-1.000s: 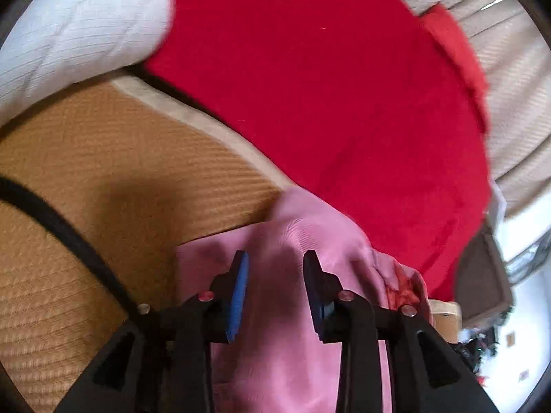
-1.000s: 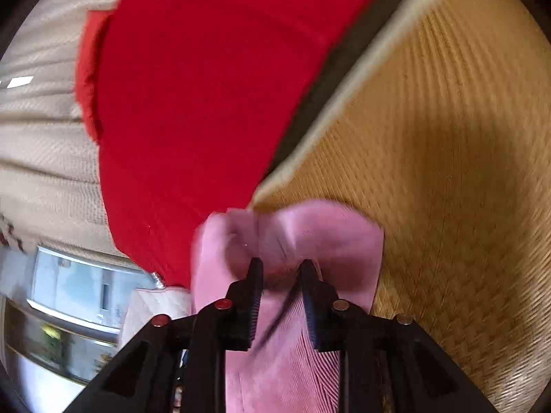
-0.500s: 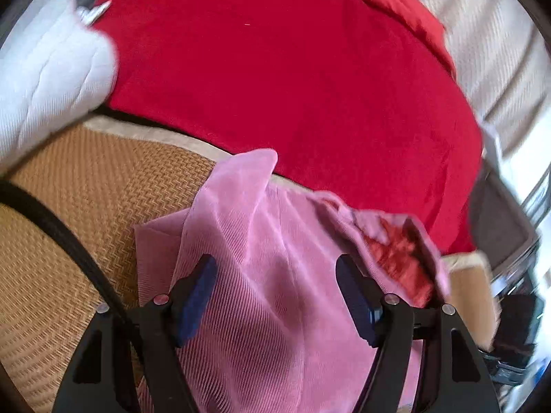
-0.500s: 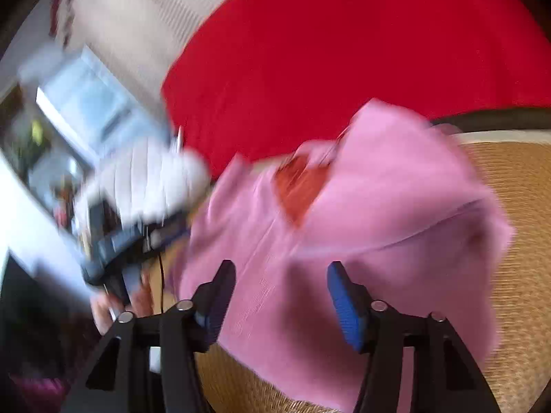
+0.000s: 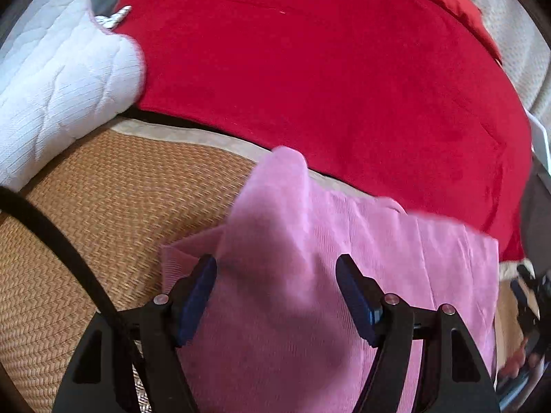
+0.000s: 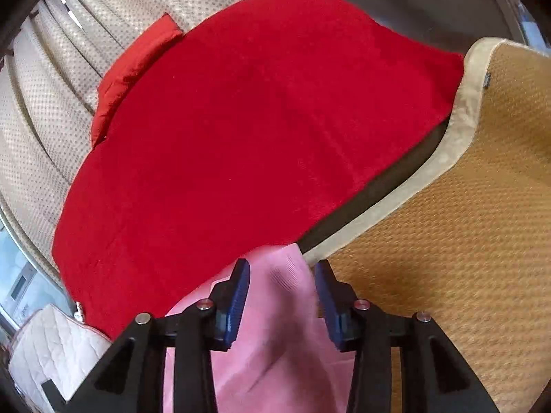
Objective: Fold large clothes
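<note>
Both sets of fingers sit spread in my feeds with nothing pinched between them. On my left gripper (image 5: 275, 296) the blue pads (image 5: 196, 296) stand wide apart over the pink garment (image 5: 292, 309), which lies under them and runs off the bottom of the view. On my right gripper (image 6: 280, 301) the fingers are parted less widely, and a ridge of the same pink garment (image 6: 279, 337) rises in the gap; I cannot tell whether the cloth touches either pad.

Under the garment I see a woven straw mat (image 5: 103, 199) with a pale fabric border (image 6: 461, 130), spread over what looks like a bed. From the left view one corner of the pink cloth peaks up and reaches the mat's border. A black cable (image 5: 65, 247) curves across the mat on the left side of that view.

Just past the border lies a large red blanket (image 5: 327, 79), flat and smooth, with a dark gap between it and the mat. A white quilted pillow (image 5: 58, 79) rests at the blanket's left edge, overlapping the mat.

Farther back a red cushion (image 6: 134, 65) sits at the blanket's far edge, against beige dotted curtains (image 6: 51, 103).
</note>
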Available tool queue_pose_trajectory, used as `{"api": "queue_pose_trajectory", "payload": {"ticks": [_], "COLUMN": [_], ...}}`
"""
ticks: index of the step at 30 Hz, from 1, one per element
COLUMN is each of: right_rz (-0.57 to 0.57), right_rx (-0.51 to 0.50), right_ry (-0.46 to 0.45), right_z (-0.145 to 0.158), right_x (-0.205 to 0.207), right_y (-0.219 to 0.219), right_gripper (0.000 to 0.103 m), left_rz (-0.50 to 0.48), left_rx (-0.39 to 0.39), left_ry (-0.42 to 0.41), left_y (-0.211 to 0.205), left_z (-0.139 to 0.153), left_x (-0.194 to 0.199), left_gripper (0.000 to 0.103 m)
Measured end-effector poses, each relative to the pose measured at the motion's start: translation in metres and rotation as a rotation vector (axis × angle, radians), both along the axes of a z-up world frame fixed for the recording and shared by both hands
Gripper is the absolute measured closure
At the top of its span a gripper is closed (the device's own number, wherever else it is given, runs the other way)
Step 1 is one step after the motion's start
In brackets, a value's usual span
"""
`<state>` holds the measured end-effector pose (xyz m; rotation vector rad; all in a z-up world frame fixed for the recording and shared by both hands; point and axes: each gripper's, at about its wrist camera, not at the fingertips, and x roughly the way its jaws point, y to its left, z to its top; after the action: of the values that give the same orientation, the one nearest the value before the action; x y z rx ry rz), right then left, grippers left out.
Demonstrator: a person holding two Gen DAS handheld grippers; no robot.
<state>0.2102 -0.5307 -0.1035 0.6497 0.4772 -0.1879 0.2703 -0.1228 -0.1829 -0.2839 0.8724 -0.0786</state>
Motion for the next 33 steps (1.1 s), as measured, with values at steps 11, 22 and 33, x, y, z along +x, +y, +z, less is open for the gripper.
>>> {"api": "queue_pose_trajectory", "payload": {"ticks": [11, 22, 33], "right_rz": [0.417, 0.499, 0.441], "right_rx": [-0.048, -0.091, -0.146], "right_ry": [0.274, 0.383, 0.271], "right_z": [-0.035, -0.057, -0.011], "right_x": [-0.008, -0.067, -0.078], "right_y": [0.074, 0.084, 0.078], "right_gripper": [0.058, 0.062, 0.056], "left_rz": [0.077, 0.044, 0.04], "left_rx": [0.084, 0.135, 0.101], "left_ry": [0.094, 0.118, 0.036], "left_y": [0.014, 0.028, 0.032], "left_z": [-0.016, -0.022, 0.0], "left_x": [-0.008, -0.036, -0.064], "left_gripper": [0.031, 0.028, 0.03]}}
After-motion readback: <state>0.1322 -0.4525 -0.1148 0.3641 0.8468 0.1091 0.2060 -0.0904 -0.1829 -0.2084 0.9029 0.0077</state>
